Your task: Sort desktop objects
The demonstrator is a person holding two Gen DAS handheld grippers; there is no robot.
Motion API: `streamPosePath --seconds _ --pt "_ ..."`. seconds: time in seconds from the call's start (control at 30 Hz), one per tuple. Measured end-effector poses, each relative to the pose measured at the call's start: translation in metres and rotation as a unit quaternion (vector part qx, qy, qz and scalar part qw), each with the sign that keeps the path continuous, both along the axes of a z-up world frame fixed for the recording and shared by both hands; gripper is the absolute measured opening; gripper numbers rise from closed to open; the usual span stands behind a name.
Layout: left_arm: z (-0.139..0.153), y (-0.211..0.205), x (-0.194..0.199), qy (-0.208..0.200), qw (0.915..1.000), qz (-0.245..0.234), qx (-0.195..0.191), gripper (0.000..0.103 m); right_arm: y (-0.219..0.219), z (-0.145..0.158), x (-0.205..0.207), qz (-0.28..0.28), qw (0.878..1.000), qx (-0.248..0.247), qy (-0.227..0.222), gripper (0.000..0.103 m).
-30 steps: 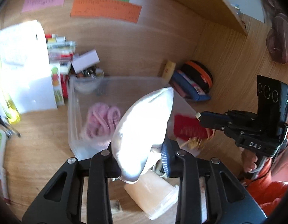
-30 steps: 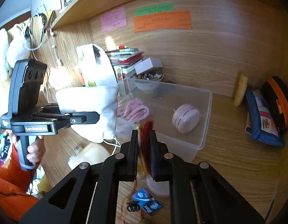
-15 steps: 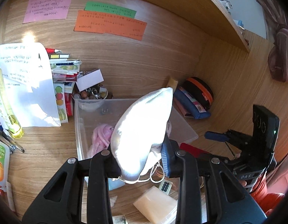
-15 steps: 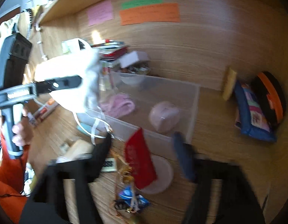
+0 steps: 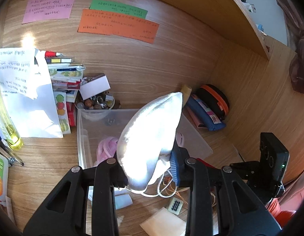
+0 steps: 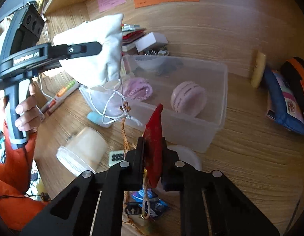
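Above wooden desk (image 6: pixel 250 157), left claw (image 5: pixel 148 169) pinches white pouch (image 5: pixel 150 139) (right claw (image 6: pixel 152 157): red charm (image 6: pixel 153 137)).

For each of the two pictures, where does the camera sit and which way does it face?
Left wrist: on the left gripper, facing the desk's back wall; it holds a white pouch.
Right wrist: on the right gripper, facing left-forward; it holds a red charm; the left hand shows.
Shared: the clear bin, the pouch.
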State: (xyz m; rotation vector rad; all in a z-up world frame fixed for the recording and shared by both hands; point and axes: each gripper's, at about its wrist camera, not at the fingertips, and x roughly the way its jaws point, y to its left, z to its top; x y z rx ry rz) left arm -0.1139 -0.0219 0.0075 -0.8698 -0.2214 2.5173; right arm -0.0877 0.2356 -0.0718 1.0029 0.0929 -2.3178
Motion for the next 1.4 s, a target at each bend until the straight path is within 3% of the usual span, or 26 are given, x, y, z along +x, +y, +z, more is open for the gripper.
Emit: streamPosePath --seconds 0.27,0.43,0.67,0.87,0.93,1.2,1.33,1.4 --pt "0.006 -0.002 -0.014 0.008 0.9998 0.013 -0.009 0.032 0.0 0.028 0.003 0.001 0.999 -0.022 0.037 0.007" --pt "-0.008 -0.002 -0.032 -0.012 0.9995 0.017 -0.025 0.032 -0.01 0.044 -0.001 0.009 0.998 -0.019 0.063 0.007" --pt "-0.05 -0.003 -0.061 -0.08 0.9952 0.023 -0.051 0.032 -0.015 0.039 -0.006 0.01 0.999 -0.002 0.05 0.007" --pt "-0.047 -0.013 -0.058 -0.066 0.9957 0.042 -0.051 0.036 -0.013 0.027 -0.011 0.004 1.0 0.012 0.027 0.009" --pt "-0.042 -0.015 -0.054 -0.051 0.995 0.06 -0.061 0.042 -0.011 0.024 -0.014 0.001 1.0 0.01 0.018 0.014" --pt "-0.014 -0.017 -0.025 0.0 0.9952 0.071 -0.067 0.073 -0.007 0.023 -0.004 -0.019 0.999 0.017 0.031 0.06" --pt "-0.004 -0.008 0.0 0.029 0.9933 0.062 -0.093 0.083 -0.003 0.026 0.004 -0.028 0.999 0.02 0.042 0.073" --pt "-0.001 -0.006 0.013 0.036 0.993 0.056 -0.098 0.096 -0.001 0.026 0.006 -0.032 0.998 0.019 0.042 0.078"
